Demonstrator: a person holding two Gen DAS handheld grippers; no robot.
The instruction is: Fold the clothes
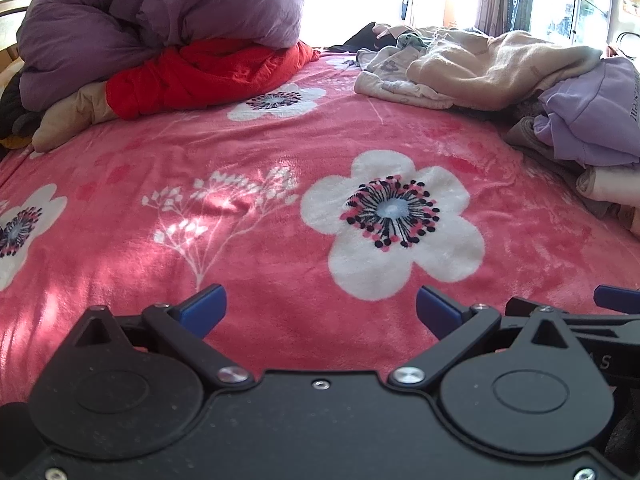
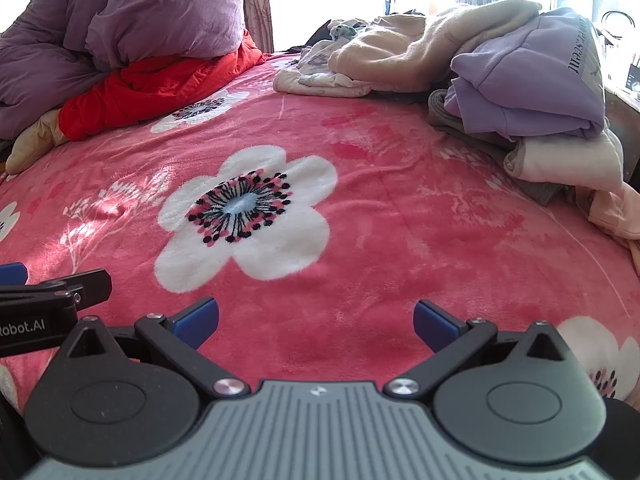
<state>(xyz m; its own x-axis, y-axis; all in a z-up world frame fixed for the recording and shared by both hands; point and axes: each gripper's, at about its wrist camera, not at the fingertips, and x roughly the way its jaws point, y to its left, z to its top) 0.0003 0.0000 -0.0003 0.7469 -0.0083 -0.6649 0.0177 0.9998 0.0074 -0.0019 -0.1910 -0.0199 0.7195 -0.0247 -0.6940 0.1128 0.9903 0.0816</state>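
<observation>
A heap of unfolded clothes lies at the right of the bed: a beige sweater [image 1: 492,68] [image 2: 400,52], a lilac sweatshirt [image 1: 592,112] [image 2: 532,76] with dark lettering, a white patterned garment [image 1: 396,80] [image 2: 320,76] and a cream and a pale pink piece [image 2: 568,160]. My left gripper [image 1: 320,308] is open and empty, low over the pink blanket. My right gripper [image 2: 316,320] is open and empty, beside the left one, whose fingertip [image 2: 12,274] shows at the left edge.
The bed is covered by a pink fleece blanket with white flowers [image 1: 280,300] [image 2: 400,220]. At the back left lie a purple duvet [image 1: 160,12] [image 2: 132,16] on a red quilt [image 1: 208,76] [image 2: 160,84]. A bright window and curtains stand behind.
</observation>
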